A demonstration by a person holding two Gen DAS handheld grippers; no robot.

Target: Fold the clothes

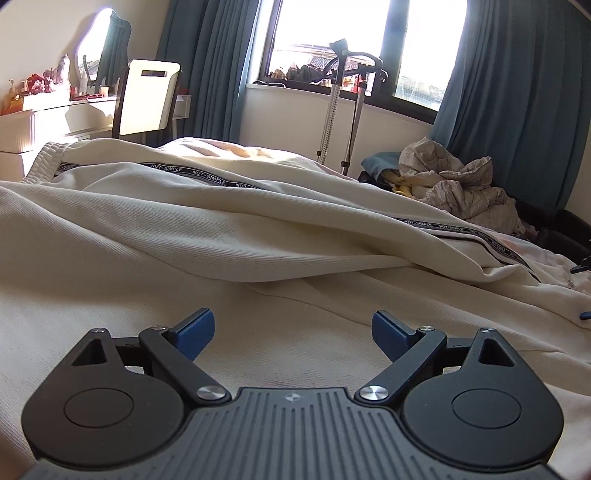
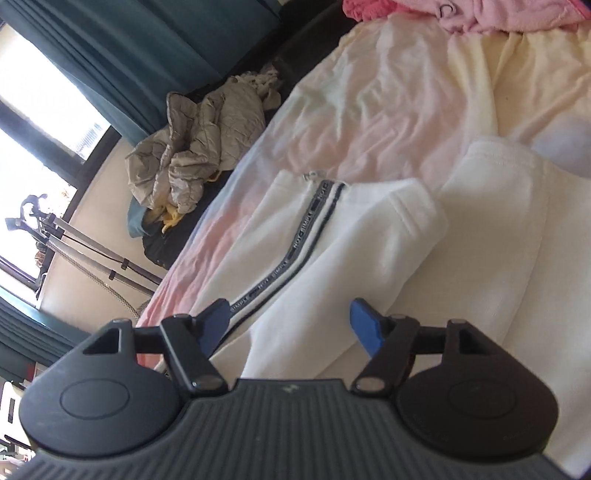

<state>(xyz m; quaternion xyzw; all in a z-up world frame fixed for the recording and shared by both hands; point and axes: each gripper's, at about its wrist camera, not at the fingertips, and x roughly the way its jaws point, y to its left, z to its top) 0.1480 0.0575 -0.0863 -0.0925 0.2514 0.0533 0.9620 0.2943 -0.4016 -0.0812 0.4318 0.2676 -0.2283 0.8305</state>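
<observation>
Cream-white trousers [image 1: 229, 221] with a dark "NOT-SIMPLE" side stripe [image 1: 207, 176] lie spread across the bed. Their ribbed waistband [image 1: 44, 158] is at the far left in the left wrist view. My left gripper [image 1: 293, 334] hovers low over the cloth, open, with nothing between its blue pads. In the right wrist view the trousers [image 2: 332, 251] show their striped leg [image 2: 306, 229] and two cuffs [image 2: 417, 199] pointing away. My right gripper [image 2: 290, 325] is open just above the leg, holding nothing.
A pink and pale yellow sheet [image 2: 388, 96] covers the bed. A crumpled beige quilted jacket [image 1: 458, 184] lies on a dark seat beyond the bed edge. Pink clothes [image 2: 461, 14] sit at the far end. A garment steamer stand [image 1: 334, 96], chair [image 1: 147, 99] and dresser [image 1: 55, 118] line the window wall.
</observation>
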